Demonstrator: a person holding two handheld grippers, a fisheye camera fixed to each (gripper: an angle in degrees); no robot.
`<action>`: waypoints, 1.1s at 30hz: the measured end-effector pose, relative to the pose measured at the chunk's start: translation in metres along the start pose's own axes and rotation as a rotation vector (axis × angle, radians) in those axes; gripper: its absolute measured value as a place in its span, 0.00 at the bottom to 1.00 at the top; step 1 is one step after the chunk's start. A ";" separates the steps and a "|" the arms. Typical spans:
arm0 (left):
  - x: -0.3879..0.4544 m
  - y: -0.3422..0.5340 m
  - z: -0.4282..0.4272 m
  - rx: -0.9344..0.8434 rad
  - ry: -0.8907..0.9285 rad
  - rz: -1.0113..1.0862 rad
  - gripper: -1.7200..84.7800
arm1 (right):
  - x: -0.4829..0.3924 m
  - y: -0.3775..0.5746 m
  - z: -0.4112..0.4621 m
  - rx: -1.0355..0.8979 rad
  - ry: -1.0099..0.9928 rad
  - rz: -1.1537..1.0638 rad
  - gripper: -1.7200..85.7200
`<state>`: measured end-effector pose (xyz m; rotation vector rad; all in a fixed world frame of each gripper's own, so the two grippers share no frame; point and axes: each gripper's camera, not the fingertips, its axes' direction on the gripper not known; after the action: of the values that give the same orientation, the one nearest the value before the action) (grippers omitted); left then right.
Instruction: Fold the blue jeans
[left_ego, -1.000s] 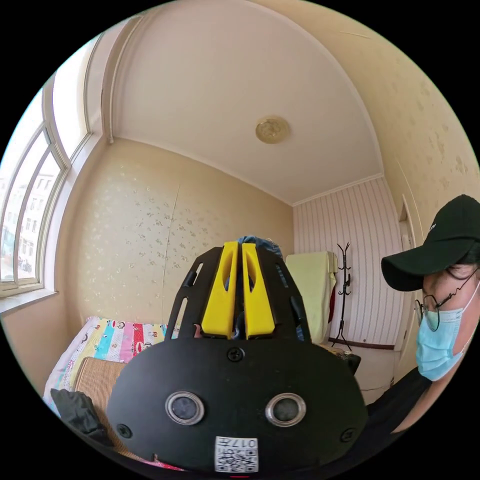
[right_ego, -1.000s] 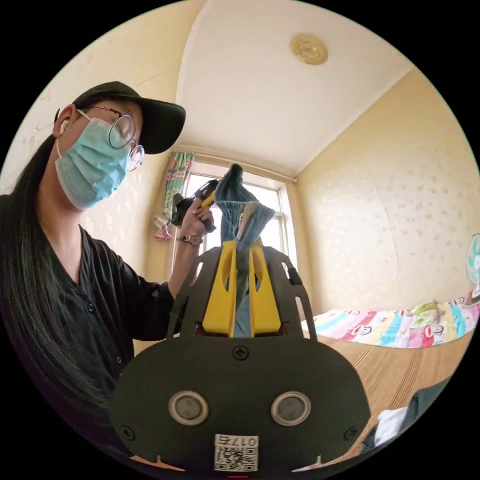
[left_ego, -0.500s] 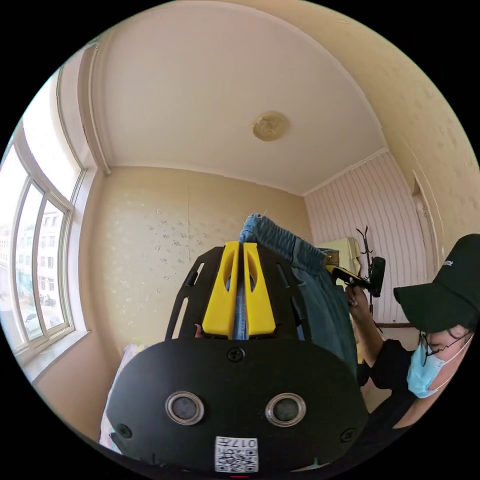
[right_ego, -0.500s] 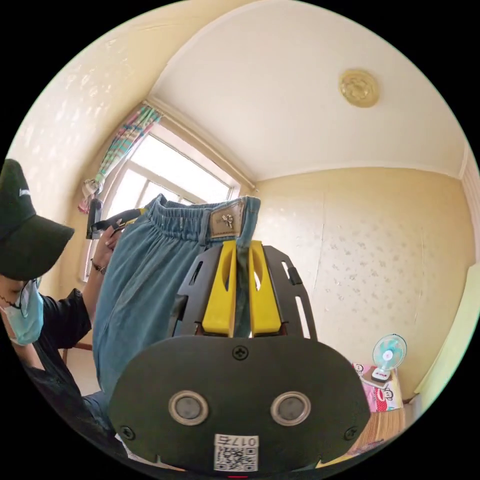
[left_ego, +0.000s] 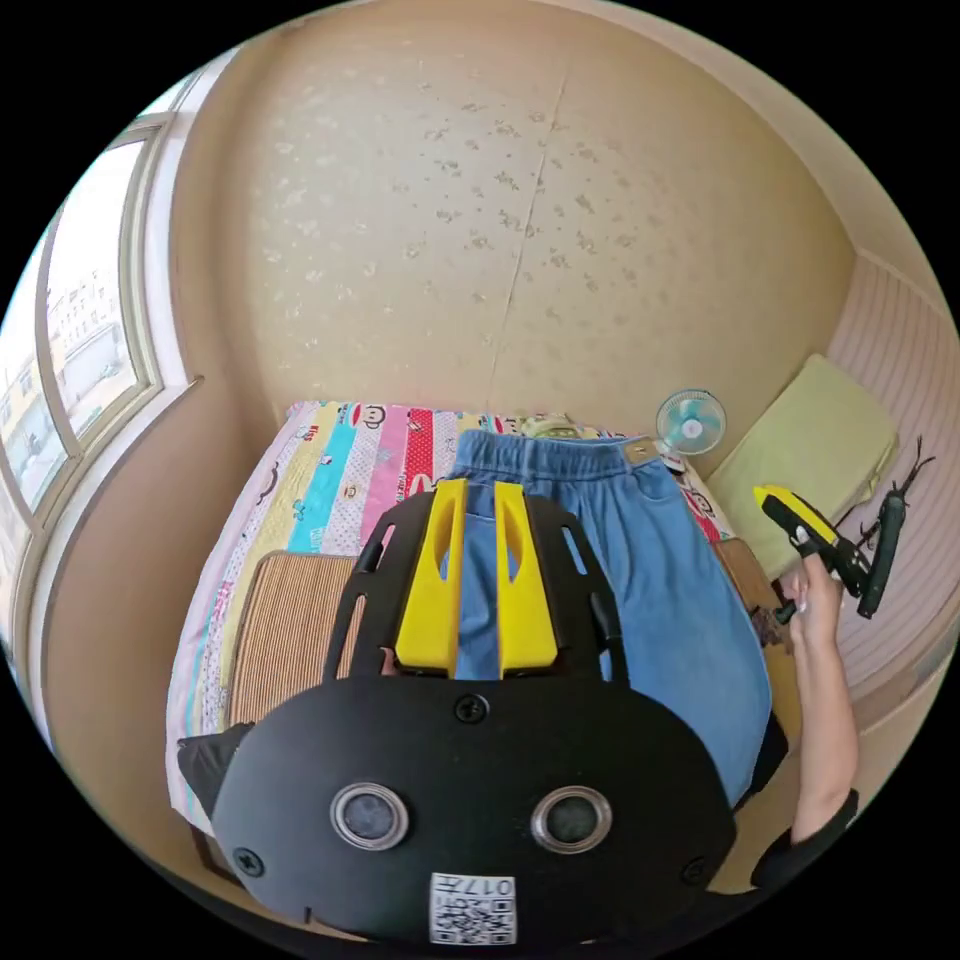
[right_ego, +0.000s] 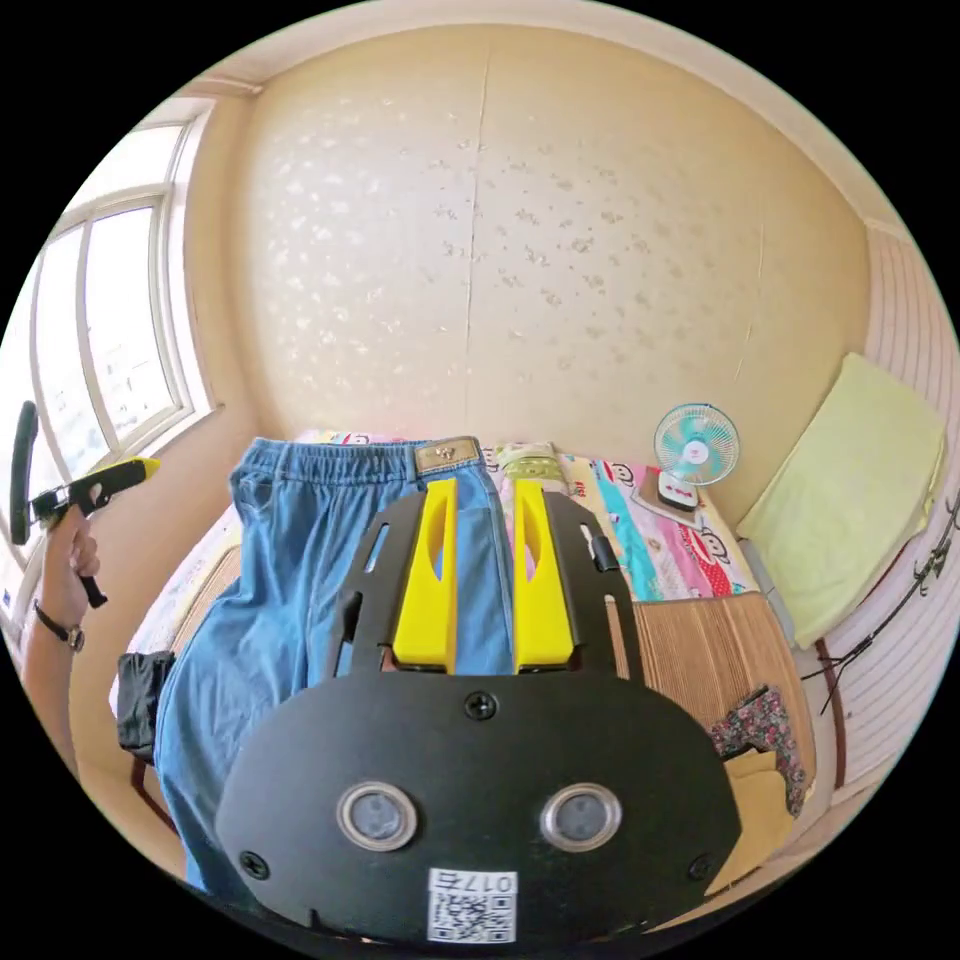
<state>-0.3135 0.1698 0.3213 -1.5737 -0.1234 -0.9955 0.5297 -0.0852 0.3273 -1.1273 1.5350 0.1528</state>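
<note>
The blue jeans (left_ego: 640, 580) lie spread flat on the bed, their elastic waistband (left_ego: 545, 452) at the far end near the wall. The legs run back toward me, and their ends are hidden behind the gripper bodies. My left gripper (left_ego: 480, 487) hovers open above the jeans' left side, with denim showing through the gap. In the right gripper view the jeans (right_ego: 290, 590) lie to the left, with a brown patch on the waistband (right_ego: 445, 458). My right gripper (right_ego: 484, 485) is open over their right edge. A hand holds each gripper out to the side: right gripper (left_ego: 790, 510), left gripper (right_ego: 120, 470).
The bed has a striped cartoon sheet (left_ego: 340, 470) and a woven mat (right_ego: 700, 650). A small fan (right_ego: 697, 445) stands at the wall. A yellow-green cushion (right_ego: 850, 480) leans at the right. Dark clothing (right_ego: 140, 700) and a floral cloth (right_ego: 760, 720) lie at the bed's edges. The window (left_ego: 70, 340) is on the left.
Both grippers held the jeans up by the waistband, shut on it. They have since let go, and the jeans lie flat on the bed. Both cameras have tilted down toward the bed.
</note>
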 end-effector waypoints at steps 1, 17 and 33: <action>-0.004 0.021 0.036 -0.053 -0.003 0.067 0.08 | -0.001 0.024 0.032 -0.058 -0.081 -0.048 0.12; -0.106 0.465 0.123 -0.396 0.145 0.020 0.10 | 0.034 0.482 0.076 -0.414 -0.683 0.090 0.18; -0.130 0.547 0.088 -0.531 0.167 -0.226 0.03 | 0.052 0.515 -0.004 -0.799 -0.763 0.039 0.08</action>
<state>-0.0306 0.1458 -0.1725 -1.9750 0.0911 -1.4140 0.1693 0.1551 0.0440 -1.4077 0.7905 1.1618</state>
